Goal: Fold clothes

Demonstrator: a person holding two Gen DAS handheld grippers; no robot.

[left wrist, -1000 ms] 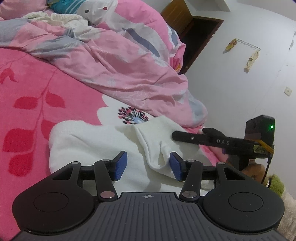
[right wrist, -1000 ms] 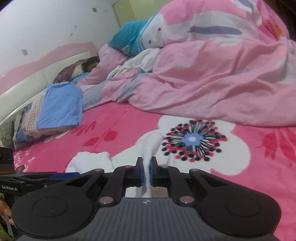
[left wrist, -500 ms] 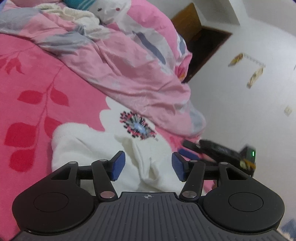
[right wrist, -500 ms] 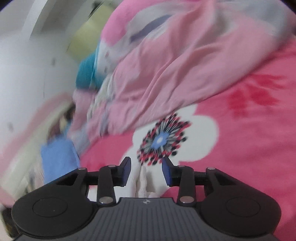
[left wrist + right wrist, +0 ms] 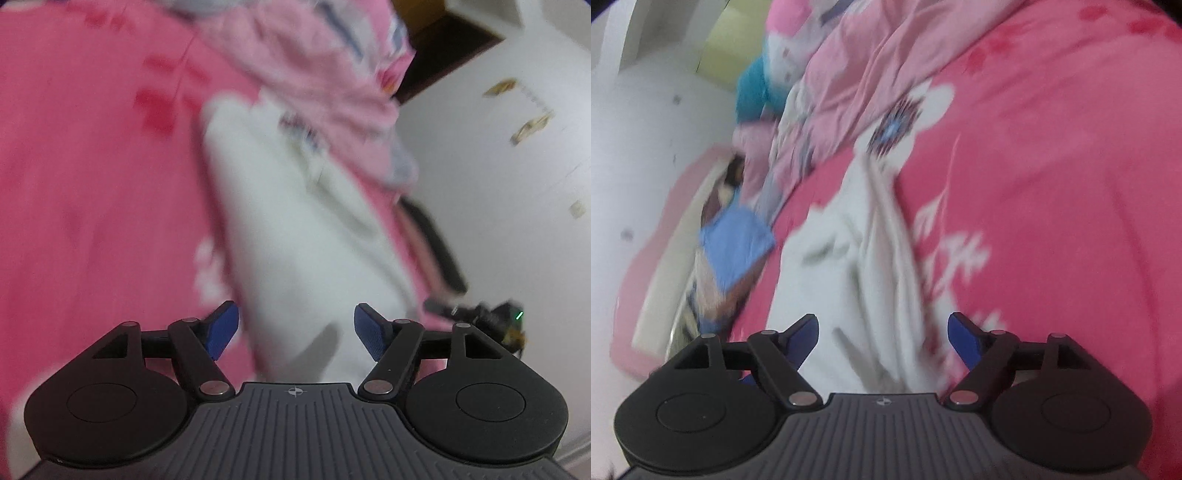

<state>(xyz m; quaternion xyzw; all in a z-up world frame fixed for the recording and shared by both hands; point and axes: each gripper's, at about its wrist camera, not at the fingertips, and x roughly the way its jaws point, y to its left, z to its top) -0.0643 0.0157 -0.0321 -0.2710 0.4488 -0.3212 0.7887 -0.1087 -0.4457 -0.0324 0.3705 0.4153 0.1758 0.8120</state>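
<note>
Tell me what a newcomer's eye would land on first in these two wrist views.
The white garment stands out first, lying crumpled on the bright pink flowered bedspread, straight ahead of both cameras. Next come the blue pads of the right hand-held gripper and those of the left hand-held gripper: both have just been opening, with the cloth beyond them, not pinched. A rumpled pale pink duvet lies behind, and a folded blue cloth at the left in the right view.

Garment point(image 5: 295, 229): white cloth, soft, matt, thick-looking; sheet point(image 5: 92, 184): pink printed cloth, matt; quilt point(image 5: 849, 74) at 12 o'clock: thin pink cloth, creased; left gripper point(image 5: 296, 332): matt black plastic, ribbed housing, blue textured pads, shiny metal pins; wall point(image 5: 498, 166): white, smooth, matt.
</note>
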